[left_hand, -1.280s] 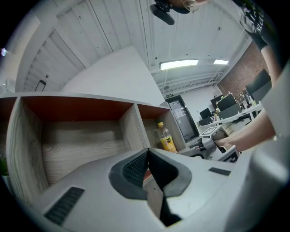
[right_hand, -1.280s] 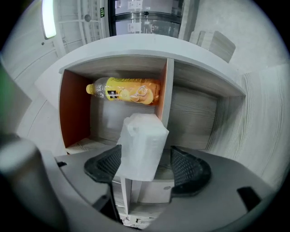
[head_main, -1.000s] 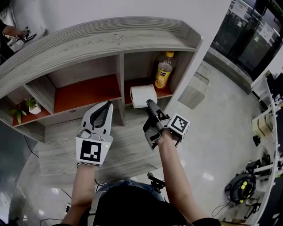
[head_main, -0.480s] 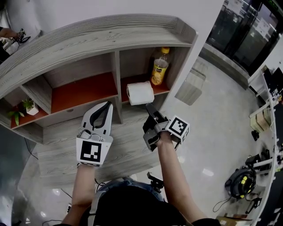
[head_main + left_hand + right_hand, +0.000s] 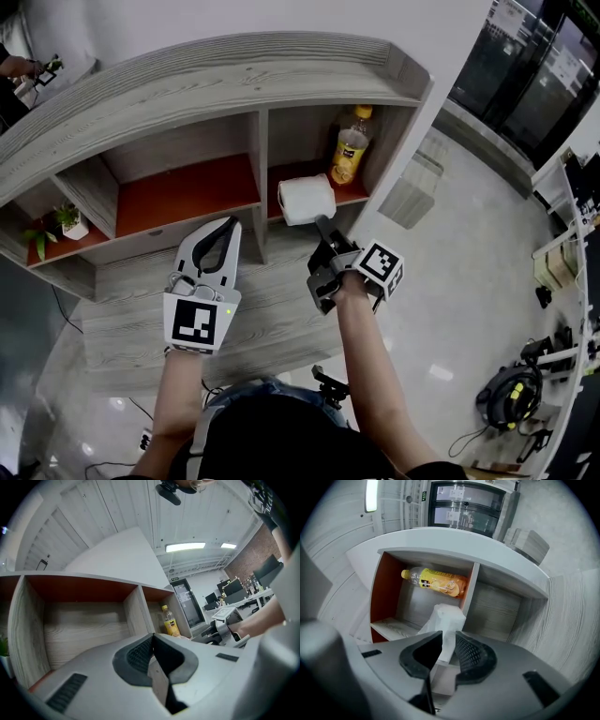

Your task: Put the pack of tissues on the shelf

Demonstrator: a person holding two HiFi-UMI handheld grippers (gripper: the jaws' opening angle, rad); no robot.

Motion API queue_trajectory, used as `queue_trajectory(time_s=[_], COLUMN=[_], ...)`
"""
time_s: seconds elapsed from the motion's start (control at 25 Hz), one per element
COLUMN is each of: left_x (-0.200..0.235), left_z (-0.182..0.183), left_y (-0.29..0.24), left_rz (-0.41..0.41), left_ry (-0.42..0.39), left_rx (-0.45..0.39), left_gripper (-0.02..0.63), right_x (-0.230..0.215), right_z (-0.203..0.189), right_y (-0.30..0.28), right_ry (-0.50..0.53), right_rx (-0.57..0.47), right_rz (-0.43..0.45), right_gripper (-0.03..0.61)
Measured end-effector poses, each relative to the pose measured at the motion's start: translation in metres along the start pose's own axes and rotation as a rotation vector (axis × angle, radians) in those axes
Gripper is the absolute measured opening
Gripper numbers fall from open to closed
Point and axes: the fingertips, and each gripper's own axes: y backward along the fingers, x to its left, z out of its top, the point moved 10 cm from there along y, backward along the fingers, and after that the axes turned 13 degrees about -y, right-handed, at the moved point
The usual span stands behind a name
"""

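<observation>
The white pack of tissues [image 5: 306, 197] sits at the front edge of the red shelf board [image 5: 178, 199], in the right compartment. My right gripper [image 5: 322, 225] reaches up to the pack's near end. In the right gripper view the pack [image 5: 449, 617] narrows down into the gap of the right gripper [image 5: 448, 637]; the jaws are closing and both pads touch it. My left gripper [image 5: 228, 222] hovers in front of the middle compartment, shut with nothing in it. Seen in the left gripper view, the left gripper [image 5: 153, 639] has its pads together.
A yellow bottle [image 5: 349, 147] stands behind the pack in the same compartment, also seen as the bottle [image 5: 436, 582] in the right gripper view. A small potted plant [image 5: 67, 221] sits in the left compartment. A lower wooden ledge [image 5: 272, 309] lies under both grippers.
The right gripper's jaws have narrowed onto the pack's near end while the gripper stayed about where it was. The pack and the left gripper have not moved.
</observation>
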Motion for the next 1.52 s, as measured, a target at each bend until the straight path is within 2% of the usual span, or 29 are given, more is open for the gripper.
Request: queue_trajectory(time_s=[0.32,0.52,0.72,1.0,1.32,1.52], left_x=[0.004,0.008,0.01,0.018,0.017,0.014], left_z=[-0.002,-0.005,-0.003,-0.006,-0.003,-0.004], left_y=[-0.002,-0.002,0.0,0.004,0.004,0.005], left_rz=[0.006,0.013,0.012,0.022,-0.002,-0.018], left_ry=[-0.001,-0.029,-0.015,-0.057,-0.017,-0.022], left_rx=[0.003,-0.009,0.02,-0.003,0.009,-0.02], left_gripper=[0.011,0.011,0.011,0.011,0.011,0.011], right_x=[0.005,0.007,0.008,0.009,0.017,0.025], right_z=[0.002,0.003,0.002,0.0,-0.003,-0.006], right_y=[-0.012,-0.025,-0.034,-0.042,-0.033,-0.021], right_ry=[0.009,0.014,0.013,0.017,0.039,0.069], right_rx=[0.004,0.017,0.022,0.016,-0.003,-0.011], right_rz=[-0.018,-0.01,-0.019,-0.03,-0.016,-0.008], right_gripper=[0.086,0.08,0.077,0.072,0.072,0.072])
